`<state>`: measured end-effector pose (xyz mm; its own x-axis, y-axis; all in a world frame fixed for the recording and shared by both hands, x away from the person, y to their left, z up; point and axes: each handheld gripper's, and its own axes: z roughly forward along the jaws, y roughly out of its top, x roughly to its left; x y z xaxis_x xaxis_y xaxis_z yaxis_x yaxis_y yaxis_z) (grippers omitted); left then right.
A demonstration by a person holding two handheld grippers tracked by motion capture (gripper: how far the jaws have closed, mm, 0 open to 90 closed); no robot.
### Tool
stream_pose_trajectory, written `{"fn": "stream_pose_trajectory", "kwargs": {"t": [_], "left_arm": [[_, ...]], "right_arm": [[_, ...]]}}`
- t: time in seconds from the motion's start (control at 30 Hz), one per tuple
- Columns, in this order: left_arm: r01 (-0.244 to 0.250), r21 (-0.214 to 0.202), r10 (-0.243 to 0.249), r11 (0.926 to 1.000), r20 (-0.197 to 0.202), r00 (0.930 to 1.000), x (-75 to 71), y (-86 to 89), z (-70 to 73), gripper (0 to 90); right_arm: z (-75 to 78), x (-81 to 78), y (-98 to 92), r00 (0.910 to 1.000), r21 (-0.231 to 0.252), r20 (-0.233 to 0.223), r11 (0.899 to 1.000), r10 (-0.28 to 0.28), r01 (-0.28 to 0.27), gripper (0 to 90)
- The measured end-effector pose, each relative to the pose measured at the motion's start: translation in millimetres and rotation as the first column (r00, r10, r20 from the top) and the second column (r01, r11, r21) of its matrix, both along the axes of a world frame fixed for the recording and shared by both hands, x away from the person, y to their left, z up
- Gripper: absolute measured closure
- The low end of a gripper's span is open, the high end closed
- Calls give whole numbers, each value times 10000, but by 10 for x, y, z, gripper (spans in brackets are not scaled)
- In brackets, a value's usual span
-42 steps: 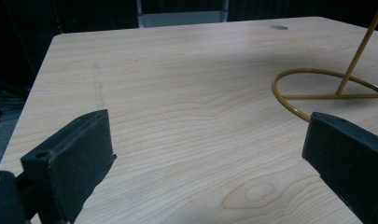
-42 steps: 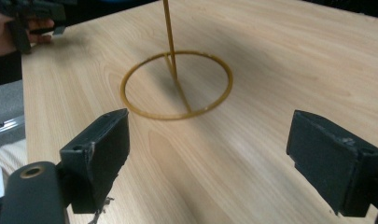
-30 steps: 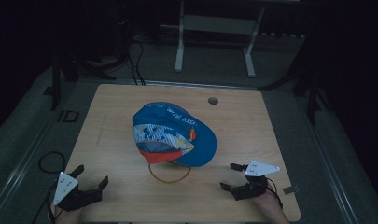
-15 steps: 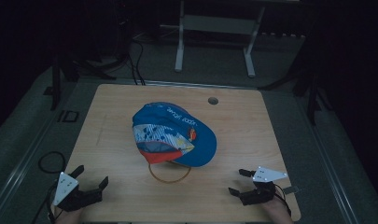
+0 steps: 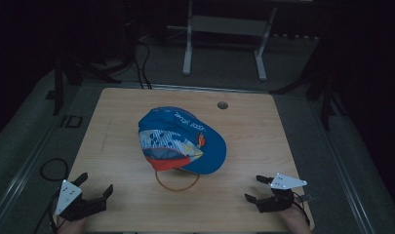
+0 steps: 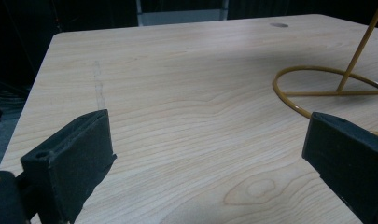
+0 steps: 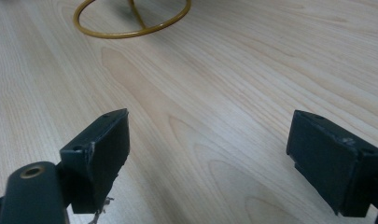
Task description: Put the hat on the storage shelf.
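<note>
Both grippers gape empty: cap (image 5: 185, 139) sits at 1 o'clock from left gripper (image 5: 93, 187), 11 o'clock from right gripper (image 5: 257, 189); distances look even.

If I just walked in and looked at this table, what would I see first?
Your eye would land on the bright blue cap with red and white patches, perched on a thin yellow wire stand with a ring base in the middle of the pale wooden table. Next you would spot two black tools at the near edge, the left tool and the right tool, both open and holding nothing.
</note>
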<state>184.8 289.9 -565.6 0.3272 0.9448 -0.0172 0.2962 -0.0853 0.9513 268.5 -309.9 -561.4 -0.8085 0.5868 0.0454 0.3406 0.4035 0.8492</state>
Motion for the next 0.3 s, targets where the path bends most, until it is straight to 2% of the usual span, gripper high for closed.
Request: {"fn": "stream_pose_trajectory", "kwargs": {"t": [0.3], "left_arm": [[16, 11, -16, 10000, -7, 10000, 1, 0, -2, 21]], "right_arm": [[-10, 13, -13, 10000, 67, 31, 9999, -83, 83, 132]]}}
